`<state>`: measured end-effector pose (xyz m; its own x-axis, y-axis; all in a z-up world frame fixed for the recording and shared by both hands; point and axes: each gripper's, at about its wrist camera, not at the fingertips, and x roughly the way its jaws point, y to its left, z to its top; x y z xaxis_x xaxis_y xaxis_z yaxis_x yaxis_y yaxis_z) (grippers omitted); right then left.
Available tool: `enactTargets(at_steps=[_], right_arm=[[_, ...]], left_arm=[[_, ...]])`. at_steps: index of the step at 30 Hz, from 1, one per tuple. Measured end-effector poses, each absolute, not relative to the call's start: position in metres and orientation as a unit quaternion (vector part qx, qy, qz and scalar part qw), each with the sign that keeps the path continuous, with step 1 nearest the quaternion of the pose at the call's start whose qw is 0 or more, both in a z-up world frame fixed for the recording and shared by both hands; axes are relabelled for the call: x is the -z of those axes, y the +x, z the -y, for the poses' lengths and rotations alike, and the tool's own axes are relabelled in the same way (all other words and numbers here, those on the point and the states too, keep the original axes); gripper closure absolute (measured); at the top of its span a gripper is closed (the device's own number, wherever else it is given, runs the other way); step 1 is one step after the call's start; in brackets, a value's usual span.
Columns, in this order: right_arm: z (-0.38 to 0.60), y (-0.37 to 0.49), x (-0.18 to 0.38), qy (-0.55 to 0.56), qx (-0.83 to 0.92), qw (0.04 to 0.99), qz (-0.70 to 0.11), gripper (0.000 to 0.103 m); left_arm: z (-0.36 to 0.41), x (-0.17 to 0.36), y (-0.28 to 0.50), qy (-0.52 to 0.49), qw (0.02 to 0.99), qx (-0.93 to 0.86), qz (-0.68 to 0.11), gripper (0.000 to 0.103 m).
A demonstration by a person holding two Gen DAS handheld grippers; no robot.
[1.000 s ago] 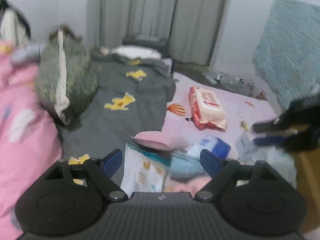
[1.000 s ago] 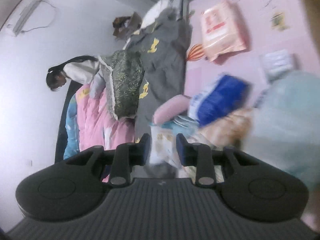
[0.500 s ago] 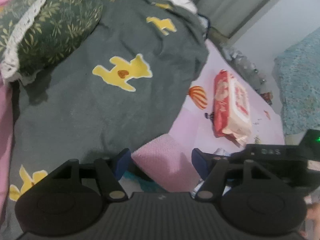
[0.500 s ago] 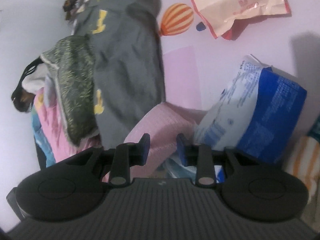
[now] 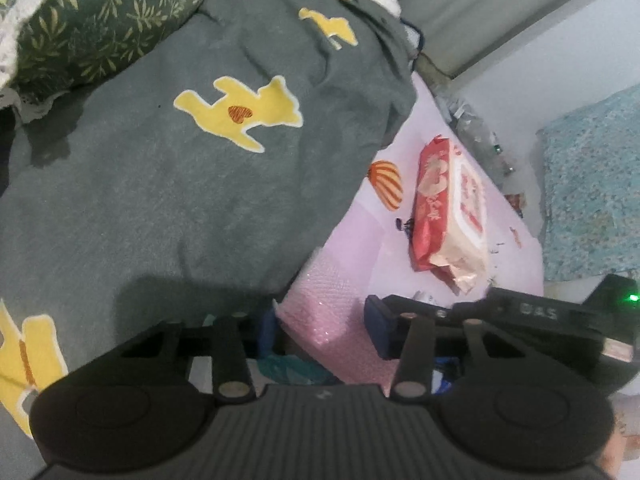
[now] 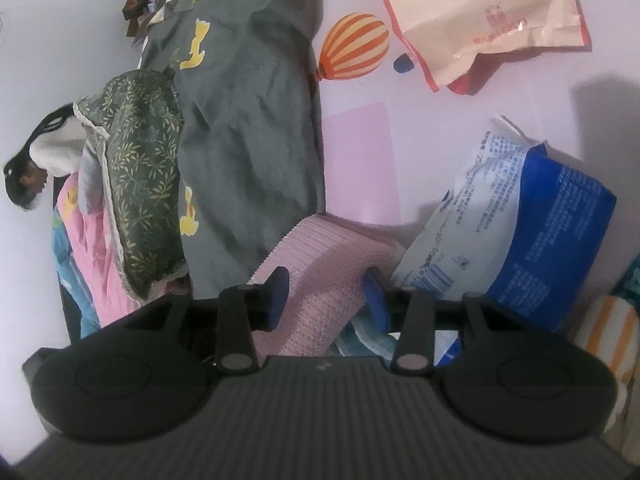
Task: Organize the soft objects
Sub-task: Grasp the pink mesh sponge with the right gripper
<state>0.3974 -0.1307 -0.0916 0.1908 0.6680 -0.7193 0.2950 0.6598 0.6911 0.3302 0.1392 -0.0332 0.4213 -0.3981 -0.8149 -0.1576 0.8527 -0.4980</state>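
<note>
On the pale pink bedsheet, at the near edge of a rumpled grey blanket with yellow bear patches, lies the item in hand: a pink textured sponge-like pad with a ribbed edge. Right gripper: jaws spread wide, one blue pad on either flank of the pink pad, apparently not yet pressing it; nothing is firmly held. Left gripper: jaws likewise parted, the same pink pad directly ahead between the fingertips, its far end running away toward the blanket; no hold can be confirmed. Long axis of the pad runs roughly forward along the right gripper's fingers, slanting up-left, so a squeeze would take it across its narrow width. Both tools converge on it; the right appears to sit deeper over it and is judged the better placed to grasp. Adjoining items: a blue-and-white plastic pack of tissues touching the pad's right side; a red-and-cream wet-wipe packet farther off on the sheet; a green leaf-print pillow with lace trim well apart at the blanket's far side. Risk, as a judgement: the closing right finger may snag the blue pack.
</note>
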Motion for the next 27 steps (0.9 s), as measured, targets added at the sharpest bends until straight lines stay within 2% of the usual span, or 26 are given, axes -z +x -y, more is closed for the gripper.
enactTargets(at_steps=[8, 16, 21, 27], right_arm=[[0.139, 0.388, 0.087, 0.405, -0.163, 0.667, -0.605, 0.067], [0.167, 0.352, 0.040, 0.408, -0.200, 0.688, -0.567, 0.068], [0.188, 0.319, 0.020, 0.368, -0.205, 0.721, -0.551, 0.068], [0.191, 0.300, 0.051, 0.341, -0.188, 0.716, -0.579, 0.068]], left_arm=[[-0.131, -0.005, 0.299, -0.232, 0.828, 0.090, -0.502, 0.067], [-0.117, -0.043, 0.247, -0.262, 0.831, 0.154, -0.466, 0.069], [-0.095, -0.019, 0.221, -0.259, 0.823, 0.177, -0.473, 0.069], [-0.090, 0.016, 0.212, -0.260, 0.816, 0.150, -0.495, 0.065]])
